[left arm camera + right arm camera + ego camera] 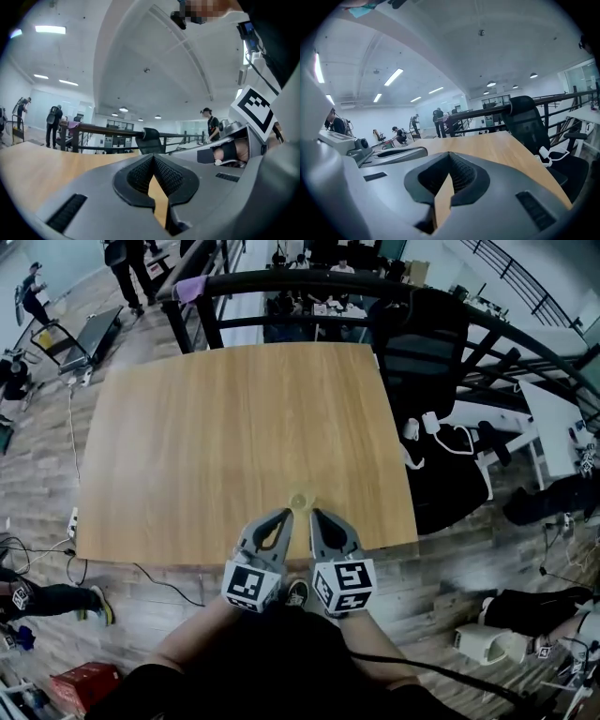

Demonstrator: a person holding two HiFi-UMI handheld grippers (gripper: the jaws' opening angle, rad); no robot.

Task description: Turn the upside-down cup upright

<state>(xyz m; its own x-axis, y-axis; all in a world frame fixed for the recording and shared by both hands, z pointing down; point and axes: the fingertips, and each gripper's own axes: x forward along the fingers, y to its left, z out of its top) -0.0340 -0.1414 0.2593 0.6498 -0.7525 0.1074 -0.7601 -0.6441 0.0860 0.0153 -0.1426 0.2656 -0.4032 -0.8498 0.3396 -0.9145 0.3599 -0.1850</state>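
Left claw (284, 516) and right claw (315, 515): both pressed together, nothing between. Small clear cup (301, 499) stands on tabletop (187, 446) just beyond tips, near front edge; which end up, too small to tell. Risk: careless tip brushes light cup, it topples or rolls off edge.

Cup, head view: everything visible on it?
The cup is small, round and pale, close to the table's colour, maybe clear plastic. It stands on the wooden table near the front edge, seen between the tips of the left tongs and right tongs. Both are shut and neither holds it. Upright or inverted: too small to tell.
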